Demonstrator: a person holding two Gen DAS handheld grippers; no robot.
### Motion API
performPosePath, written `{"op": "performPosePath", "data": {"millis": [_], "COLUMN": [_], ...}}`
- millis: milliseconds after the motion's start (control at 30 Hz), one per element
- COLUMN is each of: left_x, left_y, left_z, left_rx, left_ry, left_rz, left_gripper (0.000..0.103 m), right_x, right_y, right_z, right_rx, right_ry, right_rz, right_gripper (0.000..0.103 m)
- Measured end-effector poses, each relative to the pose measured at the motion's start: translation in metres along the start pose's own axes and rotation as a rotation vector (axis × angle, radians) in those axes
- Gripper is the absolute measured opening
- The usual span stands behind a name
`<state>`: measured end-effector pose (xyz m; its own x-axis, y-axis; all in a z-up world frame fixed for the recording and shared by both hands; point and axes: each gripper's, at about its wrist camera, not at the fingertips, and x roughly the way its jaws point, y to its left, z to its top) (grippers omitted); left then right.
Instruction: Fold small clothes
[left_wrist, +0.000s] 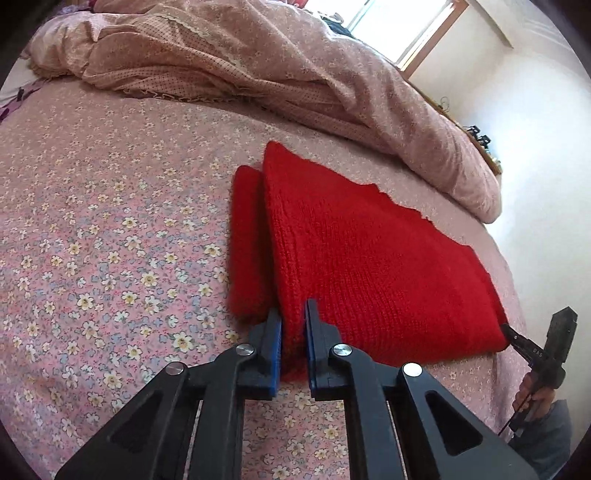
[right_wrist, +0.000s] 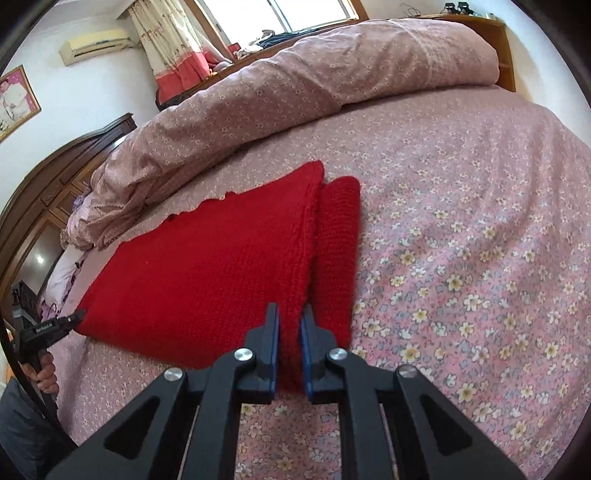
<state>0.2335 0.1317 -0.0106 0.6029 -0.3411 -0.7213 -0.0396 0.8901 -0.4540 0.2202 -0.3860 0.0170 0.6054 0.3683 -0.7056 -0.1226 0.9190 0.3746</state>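
red knit garment (left_wrist: 362, 258), floral bedsheet (left_wrist: 110, 240), rumpled quilt (left_wrist: 295, 74)

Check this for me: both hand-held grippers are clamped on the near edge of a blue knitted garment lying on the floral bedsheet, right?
Only the colour is wrong. The knitted garment is red, as both wrist views show. The rest holds: the left hand-held gripper and the right hand-held gripper are each clamped on its near edge, and it lies on the floral bedsheet.
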Motion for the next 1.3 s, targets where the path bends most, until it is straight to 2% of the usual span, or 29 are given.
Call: {"op": "performPosePath", "data": {"millis": [133,200,267,367,500,533,600,700,733,800,867,967,1100,1233,1300], "left_x": [-0.011,-0.021,-0.030,-0.041,-0.046,-0.046,-0.044,-0.036,-0.035,-0.030,-0.021,0.000,0.026,0.039,0.048], "left_y": [-0.001,-0.008,-0.013,-0.023,-0.038,-0.042,-0.055,-0.078,-0.085,-0.105,-0.123,-0.150,-0.183,-0.200,-0.206], "left_z": [-0.001,-0.004,-0.008,-0.010,-0.012,-0.012,-0.013,-0.015,-0.015,-0.017,-0.018,-0.018,-0.021,-0.031,-0.037], "left_rx": [-0.028,-0.008,0.005,0.011,0.019,0.022,0.041,0.079,0.089,0.121,0.151,0.184,0.212,0.193,0.194], "left_ry": [-0.019,-0.045,-0.067,-0.087,-0.079,-0.076,-0.071,-0.053,-0.053,-0.069,-0.077,-0.057,-0.027,-0.037,-0.015], "left_rz": [0.035,0.064,0.087,0.085,0.091,0.095,0.100,0.113,0.113,0.118,0.126,0.121,0.113,0.099,0.089], "left_gripper": [0.009,0.010,0.013,0.016,0.018,0.018,0.018,0.018,0.018,0.018,0.019,0.019,0.019,0.019,0.019], "right_x": [-0.005,-0.011,-0.017,-0.023,-0.031,-0.034,-0.036,-0.040,-0.040,-0.040,-0.031,-0.009,-0.001,0.011,0.014], "right_y": [-0.004,-0.005,-0.007,-0.008,-0.005,-0.003,0.002,0.011,0.012,0.005,-0.004,-0.019,-0.033,-0.032,-0.026], "right_z": [-0.002,-0.003,-0.005,-0.008,-0.012,-0.014,-0.018,-0.024,-0.027,-0.039,-0.052,-0.060,-0.055,-0.044,-0.041], "right_rx": [0.039,0.062,0.078,0.092,0.108,0.117,0.111,0.102,0.123,0.237,0.367,0.512,0.621,0.639,0.624], "right_ry": [-0.015,-0.027,-0.033,-0.035,-0.038,-0.041,-0.040,-0.032,-0.024,-0.015,0.002,0.017,-0.086,-0.090,-0.107], "right_rz": [0.002,0.000,-0.002,-0.005,-0.027,-0.019,-0.005,0.009,0.027,0.117,0.222,0.324,0.350,0.332,0.328], "right_gripper": [0.015,0.031,0.042,0.043,0.052,0.054,0.069,0.075,0.076,0.087,0.090,0.090,0.090,0.091,0.097]}}
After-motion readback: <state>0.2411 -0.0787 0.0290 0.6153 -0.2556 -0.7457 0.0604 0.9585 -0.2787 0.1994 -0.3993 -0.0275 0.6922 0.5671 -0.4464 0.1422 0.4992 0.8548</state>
